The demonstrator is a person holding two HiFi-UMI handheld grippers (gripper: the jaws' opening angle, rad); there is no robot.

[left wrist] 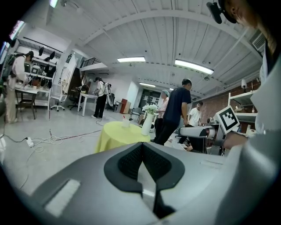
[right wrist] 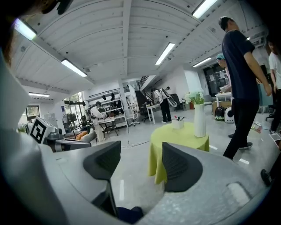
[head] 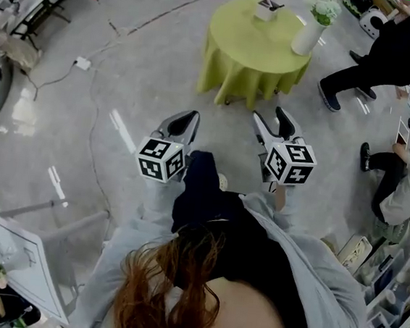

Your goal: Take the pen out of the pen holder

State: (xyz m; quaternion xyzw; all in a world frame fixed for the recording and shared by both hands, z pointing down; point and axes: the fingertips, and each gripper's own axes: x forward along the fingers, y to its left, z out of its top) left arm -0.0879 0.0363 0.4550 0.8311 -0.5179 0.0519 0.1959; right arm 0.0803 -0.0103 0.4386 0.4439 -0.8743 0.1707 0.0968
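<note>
Left hand-held gripper [head: 190,116] [left wrist: 141,147]: mine, held low in front of me over the floor [head: 63,123]; jaws pressed together along their ribbed pads, nothing between them
Right hand-held gripper [head: 270,118] [right wrist: 139,157]: just beside the left one, at about the same height; jaws wide apart and holding nothing; only bare floor and the hanging cloth show through the gap
Cable [left wrist: 48,140]: lies loose on the floor, off to my left, short of the surface
Surface [head: 239,50] [left wrist: 115,134] [right wrist: 173,137]: round, draped to near the floor in yellow-green cloth; ahead of me, well apart from both hand-held grippers
Vase [head: 307,36] [left wrist: 146,125] [right wrist: 200,119]: tall, white, upright near the right edge of the surface; white flowers [head: 322,7] in its top
Pen holder [head: 264,12] [left wrist: 126,122] [right wrist: 177,124]: small white box, upright on the far side of the surface; left of the vase, not touching it
Pens [head: 268,2] [right wrist: 178,118]: standing in the pen holder, tips poking out of its top; one looks red; too small to count
Person [head: 392,48] [right wrist: 239,83]: in dark clothes, standing just right of the surface
</note>
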